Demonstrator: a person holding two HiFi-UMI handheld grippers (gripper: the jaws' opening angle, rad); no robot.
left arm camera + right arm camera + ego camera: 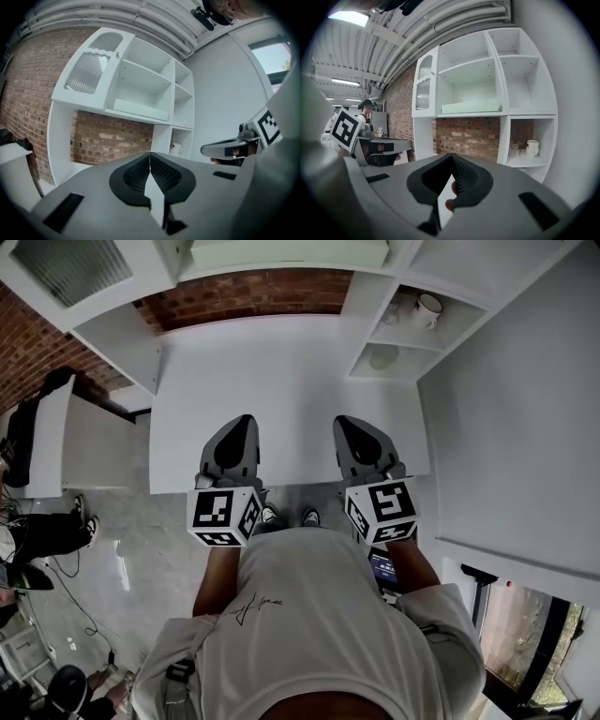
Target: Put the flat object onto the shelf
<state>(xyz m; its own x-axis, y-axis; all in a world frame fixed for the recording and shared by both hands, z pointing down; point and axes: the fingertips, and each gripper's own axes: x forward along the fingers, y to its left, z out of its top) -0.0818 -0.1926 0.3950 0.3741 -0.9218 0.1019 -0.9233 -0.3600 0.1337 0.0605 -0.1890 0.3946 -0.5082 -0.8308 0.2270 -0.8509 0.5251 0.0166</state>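
**Board (471, 107) lies on shelf (471, 114); both grippers shut and empty**

Seen from the head view, the pale green board sits at 12 o'clock, cut off by the top of the frame so that only its front strip shows. The gripper views give just its front edge, and its depth into the compartment is hidden. It lies flat, long axis running side to side along the shelf, filling most of the middle bay's width. No label can be made out on it.

A white mug (532, 147) stands in the open bay at 4 o'clock of the board, with a paler item beside it too blurred to name.

Over the near edge of the white desk (281, 371), the left gripper (246, 420) at 7 o'clock and the right gripper (345, 420) at 5 o'clock point toward the brick wall (253, 294). Each has its pads pressed together with nothing held. A small reddish shape shows through the gap behind the right pads, unidentifiable.

The marker cubes (223, 514) carry black-and-white squares, no letters, and they hide the hands. A dark scrawl on the white shirt (309, 634) cannot be read.
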